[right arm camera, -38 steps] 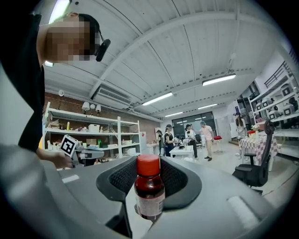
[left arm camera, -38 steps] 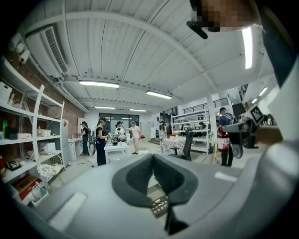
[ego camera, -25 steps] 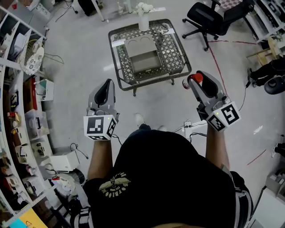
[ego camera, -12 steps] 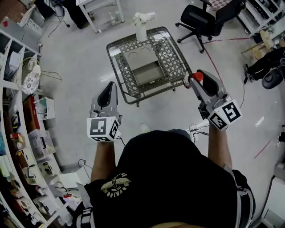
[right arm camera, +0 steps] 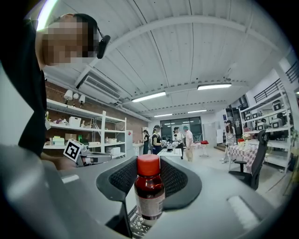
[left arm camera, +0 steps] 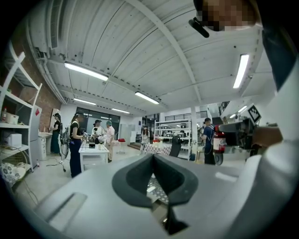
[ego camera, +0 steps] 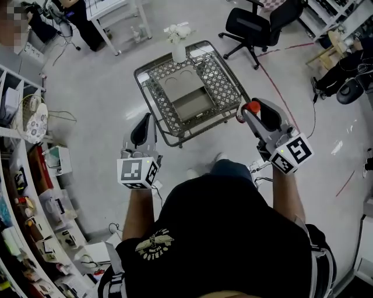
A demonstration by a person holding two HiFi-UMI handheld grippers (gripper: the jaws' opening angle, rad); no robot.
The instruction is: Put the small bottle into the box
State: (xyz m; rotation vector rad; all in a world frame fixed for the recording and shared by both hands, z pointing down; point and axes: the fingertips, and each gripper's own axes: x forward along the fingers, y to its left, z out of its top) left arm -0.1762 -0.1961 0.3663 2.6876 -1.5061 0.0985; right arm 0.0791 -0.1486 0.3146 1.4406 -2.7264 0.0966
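Note:
A small amber bottle (right arm camera: 149, 191) with a red cap (ego camera: 252, 107) stands upright between the jaws of my right gripper (ego camera: 249, 112), which is shut on it. In the head view the bottle hangs just off the right edge of the metal lattice table (ego camera: 218, 81). The open grey box (ego camera: 192, 106) lies in the middle of that table, its flap folded back. My left gripper (ego camera: 144, 119) is shut with nothing in it, just off the table's near left corner. In the left gripper view its jaws (left arm camera: 153, 158) meet at the tips.
A white vase with flowers (ego camera: 178, 48) stands at the table's far edge. A black office chair (ego camera: 256, 23) is beyond on the right, a white table (ego camera: 113, 11) at the far left, and shelving (ego camera: 23, 192) along the left. Several people stand far off.
The person has walked toward the lattice table. Both grippers are closer to it, and the bottle now hangs by its right edge. Neither gripper's jaws have changed.

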